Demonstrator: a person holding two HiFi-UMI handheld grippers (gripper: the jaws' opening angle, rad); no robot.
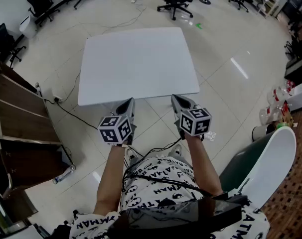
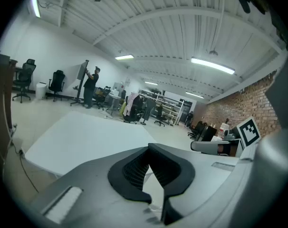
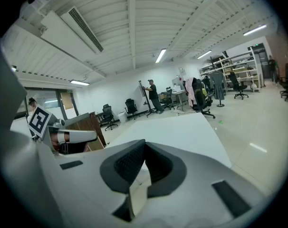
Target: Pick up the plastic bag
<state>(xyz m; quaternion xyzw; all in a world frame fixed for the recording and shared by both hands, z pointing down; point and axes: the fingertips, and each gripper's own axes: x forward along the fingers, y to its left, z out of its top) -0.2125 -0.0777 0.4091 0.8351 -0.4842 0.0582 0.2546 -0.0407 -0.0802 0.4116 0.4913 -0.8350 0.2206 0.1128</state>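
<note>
White tabletop lies beyond the left gripper and right gripper, both with jaws pressed together; pale scrap too small to identify.

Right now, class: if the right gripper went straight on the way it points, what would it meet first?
Probably the white table, near its front edge. Nothing shows between the shut right gripper and it, though depth is unclear.

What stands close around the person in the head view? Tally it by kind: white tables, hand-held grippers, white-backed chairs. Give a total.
White table: 1
Hand-held grippers, left and right: 2
White-backed chair: 1
Total: 4
</note>
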